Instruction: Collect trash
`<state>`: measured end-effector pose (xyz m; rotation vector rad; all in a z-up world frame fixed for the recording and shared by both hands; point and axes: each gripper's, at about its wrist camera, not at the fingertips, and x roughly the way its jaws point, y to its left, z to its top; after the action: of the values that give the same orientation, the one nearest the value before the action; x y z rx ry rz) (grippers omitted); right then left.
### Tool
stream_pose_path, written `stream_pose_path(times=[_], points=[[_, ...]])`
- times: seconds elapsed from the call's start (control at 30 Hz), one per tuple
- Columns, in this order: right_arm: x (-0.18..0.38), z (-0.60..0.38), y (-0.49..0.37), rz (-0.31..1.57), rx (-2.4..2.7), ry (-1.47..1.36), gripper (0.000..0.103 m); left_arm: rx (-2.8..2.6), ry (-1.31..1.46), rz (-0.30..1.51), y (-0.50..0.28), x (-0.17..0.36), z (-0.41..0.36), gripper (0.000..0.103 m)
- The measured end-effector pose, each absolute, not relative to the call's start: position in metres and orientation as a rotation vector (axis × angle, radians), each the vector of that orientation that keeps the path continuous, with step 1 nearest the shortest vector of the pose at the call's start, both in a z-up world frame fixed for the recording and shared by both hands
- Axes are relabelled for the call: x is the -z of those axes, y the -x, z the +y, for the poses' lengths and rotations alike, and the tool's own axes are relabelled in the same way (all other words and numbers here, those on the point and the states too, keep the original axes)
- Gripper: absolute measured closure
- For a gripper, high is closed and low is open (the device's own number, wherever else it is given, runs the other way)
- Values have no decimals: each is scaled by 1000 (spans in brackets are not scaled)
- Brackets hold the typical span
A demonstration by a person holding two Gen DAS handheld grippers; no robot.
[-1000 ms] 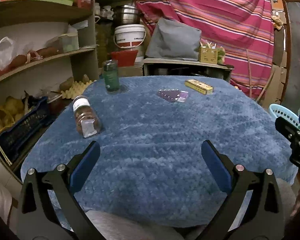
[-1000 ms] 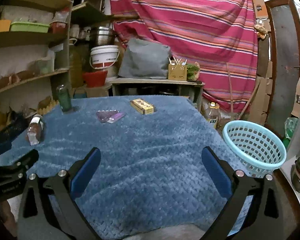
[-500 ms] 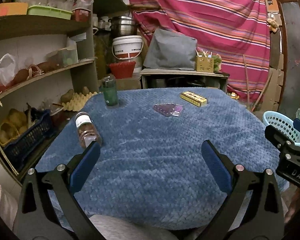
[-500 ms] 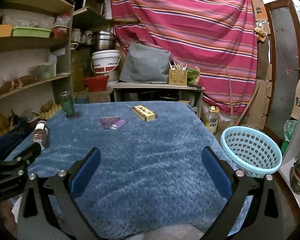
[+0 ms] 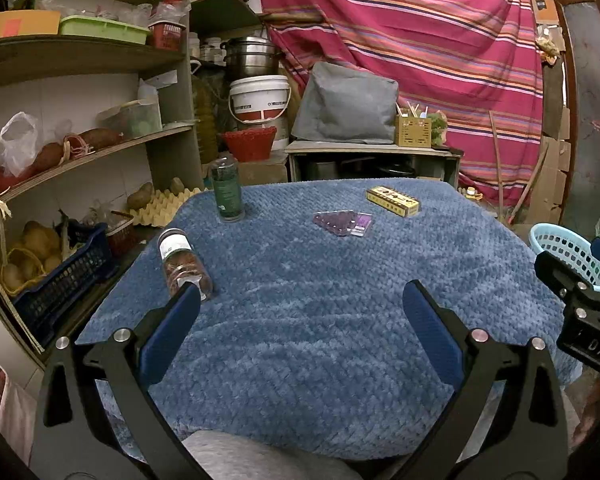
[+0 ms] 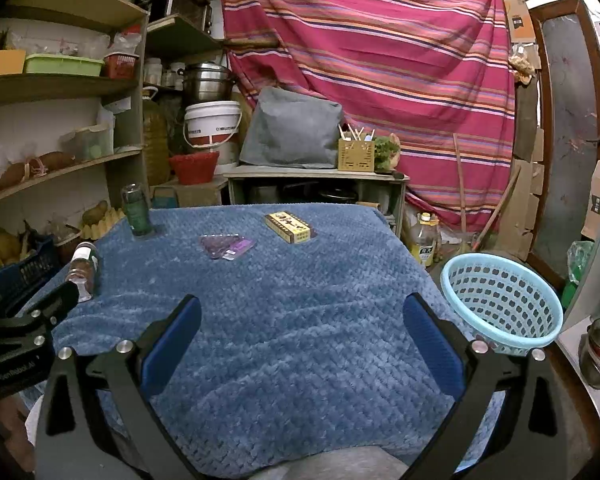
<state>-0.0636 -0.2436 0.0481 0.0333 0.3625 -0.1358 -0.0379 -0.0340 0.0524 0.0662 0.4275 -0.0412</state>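
Observation:
On the blue-clothed table (image 5: 320, 280) lie a fallen clear jar (image 5: 184, 266) with a white cap, an upright green bottle (image 5: 227, 192), a purple packet (image 5: 343, 223) and a yellow box (image 5: 393, 200). My left gripper (image 5: 302, 312) hovers open over the table's near edge, its left finger close to the jar. My right gripper (image 6: 302, 316) is open too, empty, above the near edge. In the right wrist view the jar (image 6: 83, 266), green bottle (image 6: 137, 210), packet (image 6: 228, 246) and box (image 6: 290, 227) lie farther off. A light blue basket (image 6: 502, 304) stands right of the table.
Wooden shelves (image 5: 72, 152) with produce and a dark crate (image 5: 56, 276) crowd the table's left side. A low bench (image 6: 316, 176) with a grey bag, buckets and a striped curtain (image 6: 372, 60) stand behind. An oil bottle (image 6: 422, 246) sits on the floor near the basket.
Both grippers have pulled back and risen slightly, so the table and its items look smaller and farther. Nothing on the table has moved, and both grippers stay open.

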Motion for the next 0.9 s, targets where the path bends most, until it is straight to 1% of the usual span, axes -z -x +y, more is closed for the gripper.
stream_pose_path(times=[0.9], points=[[-49, -243, 64, 362, 134, -30, 5, 37, -60, 418, 41, -54, -29, 5]])
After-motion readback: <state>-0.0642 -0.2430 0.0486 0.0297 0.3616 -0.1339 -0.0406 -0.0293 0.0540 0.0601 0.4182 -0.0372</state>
